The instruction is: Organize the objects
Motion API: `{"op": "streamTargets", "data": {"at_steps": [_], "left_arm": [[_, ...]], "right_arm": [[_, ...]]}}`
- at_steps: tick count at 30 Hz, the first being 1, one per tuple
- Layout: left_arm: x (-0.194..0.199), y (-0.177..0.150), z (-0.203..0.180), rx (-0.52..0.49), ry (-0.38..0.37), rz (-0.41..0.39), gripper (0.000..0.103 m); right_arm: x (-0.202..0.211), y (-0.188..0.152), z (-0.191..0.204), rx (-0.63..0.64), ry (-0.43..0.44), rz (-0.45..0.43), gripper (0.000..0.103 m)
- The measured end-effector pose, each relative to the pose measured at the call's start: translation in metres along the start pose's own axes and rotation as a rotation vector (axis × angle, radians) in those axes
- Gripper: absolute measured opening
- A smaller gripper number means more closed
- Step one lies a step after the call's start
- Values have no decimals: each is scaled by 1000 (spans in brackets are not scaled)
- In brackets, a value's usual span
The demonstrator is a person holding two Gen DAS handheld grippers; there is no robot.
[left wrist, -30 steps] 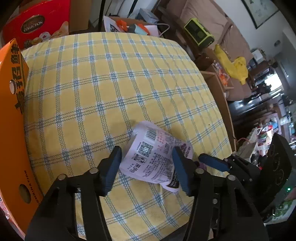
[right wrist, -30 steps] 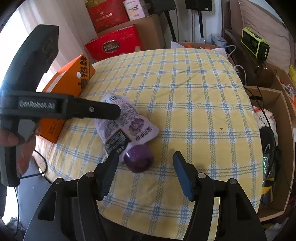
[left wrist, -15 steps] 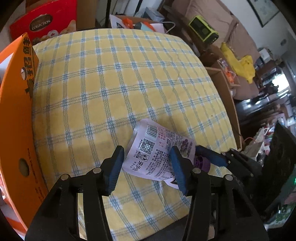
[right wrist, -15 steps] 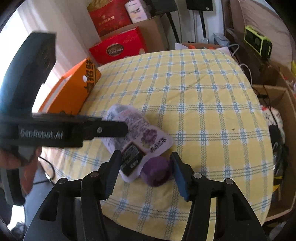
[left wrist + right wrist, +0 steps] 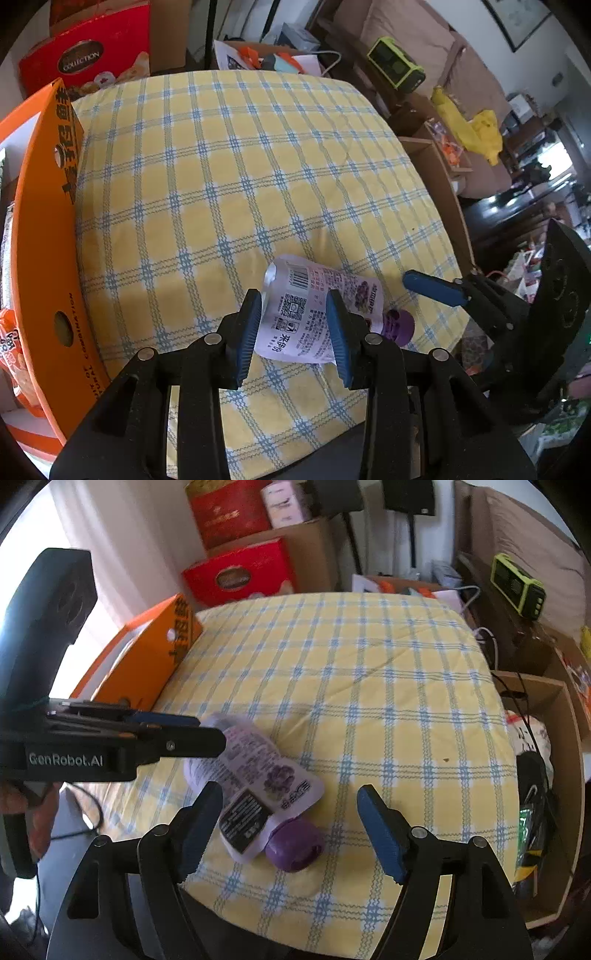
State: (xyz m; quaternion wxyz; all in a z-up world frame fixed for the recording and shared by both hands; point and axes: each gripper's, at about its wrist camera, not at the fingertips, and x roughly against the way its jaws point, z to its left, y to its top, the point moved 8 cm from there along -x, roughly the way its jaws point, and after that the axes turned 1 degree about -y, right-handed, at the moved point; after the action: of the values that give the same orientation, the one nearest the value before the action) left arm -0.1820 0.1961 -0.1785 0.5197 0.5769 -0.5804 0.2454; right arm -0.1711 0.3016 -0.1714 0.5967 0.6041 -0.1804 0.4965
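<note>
The pale lilac printed spout pouch with a round purple screw cap (image 5: 317, 317) lies flat on the yellow tablecloth with blue check lines (image 5: 221, 192), close to the cloth's near edge. The left gripper (image 5: 293, 328) has its two blue-padded fingers narrowed onto the pouch's bottom end, one pad on each side edge, so its jaws are closed on the pouch; whether they lift it off the cloth cannot be told. The purple cap (image 5: 295, 843) points toward the right gripper (image 5: 290, 825), whose jaws stand wide apart, one finger beside the pouch's black label, the other well clear of the cap, gripping nothing. A tall orange cardboard box with black lettering (image 5: 48, 258) stands along the cloth's left edge, well apart from the pouch
</note>
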Motion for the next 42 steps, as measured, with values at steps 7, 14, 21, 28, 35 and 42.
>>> {"op": "streamTargets", "data": {"at_steps": [7,14,21,28,35,42], "left_arm": [[-3,-2,0,6,-7,3,36],[-8,-6,3,35,-33,7,38],[-2,-5,0,21,-10,-5,39],[24,7,-7,13,-35,-55,39],[43,15,-6,20,-37,-88,39],[48,21,2,47,-50,-112,39]], "right_arm": [[-27,-7,24,202,-66,68,82],[-37,-6,26,223,-69,48,87],[-35,-3,28,198,-67,19,83],[-24,8,30,163,-62,-24,80],[-16,20,38,151,-55,-58,75],[-7,23,44,135,-64,-107,70]]}}
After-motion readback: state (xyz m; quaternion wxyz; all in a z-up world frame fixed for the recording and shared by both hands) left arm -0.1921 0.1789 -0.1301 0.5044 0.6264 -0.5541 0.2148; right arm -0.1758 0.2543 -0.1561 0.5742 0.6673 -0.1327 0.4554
